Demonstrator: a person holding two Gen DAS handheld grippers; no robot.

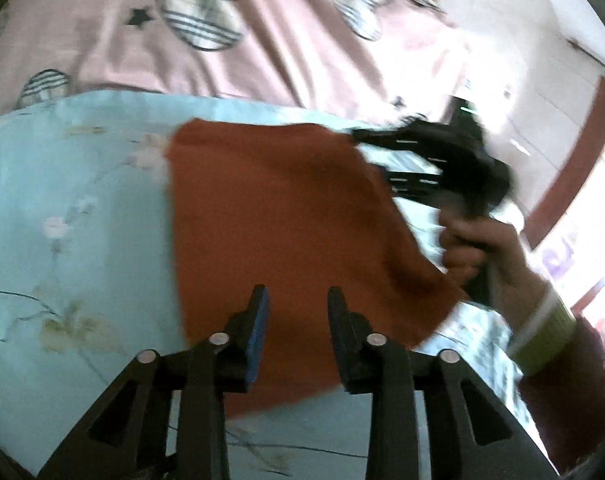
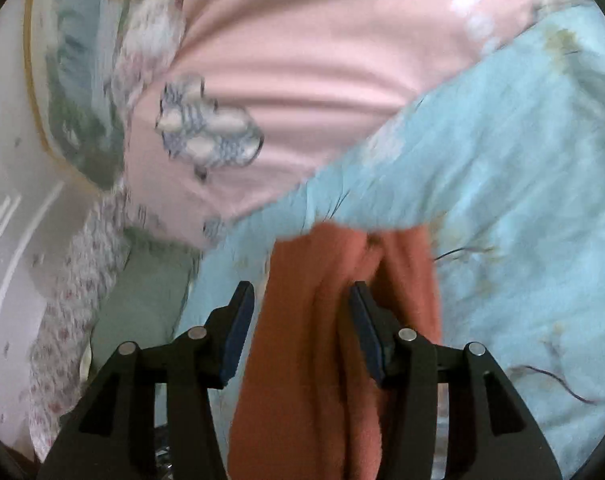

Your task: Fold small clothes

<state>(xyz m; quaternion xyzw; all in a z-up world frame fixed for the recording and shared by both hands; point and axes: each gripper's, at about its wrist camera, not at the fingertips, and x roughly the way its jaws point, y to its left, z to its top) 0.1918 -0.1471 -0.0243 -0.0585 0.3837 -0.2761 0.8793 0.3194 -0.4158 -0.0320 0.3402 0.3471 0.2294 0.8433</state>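
A rust-orange small garment (image 1: 286, 216) lies spread on a light blue flowered sheet (image 1: 74, 216). My left gripper (image 1: 298, 300) is open, its fingers above the garment's near edge with cloth showing between them. In the left wrist view my right gripper (image 1: 434, 164) is at the garment's far right corner, held by a hand. In the right wrist view the right gripper (image 2: 300, 296) is open, and bunched folds of the orange garment (image 2: 322, 340) run between its fingers and down past them. I cannot see either gripper pinching the cloth.
A pink quilt with striped heart prints (image 1: 230, 36) lies behind the blue sheet; it also shows in the right wrist view (image 2: 286, 92). A floral pillow or cover (image 2: 70, 312) is at the left of the right wrist view. A doorway (image 1: 582, 208) is at the right.
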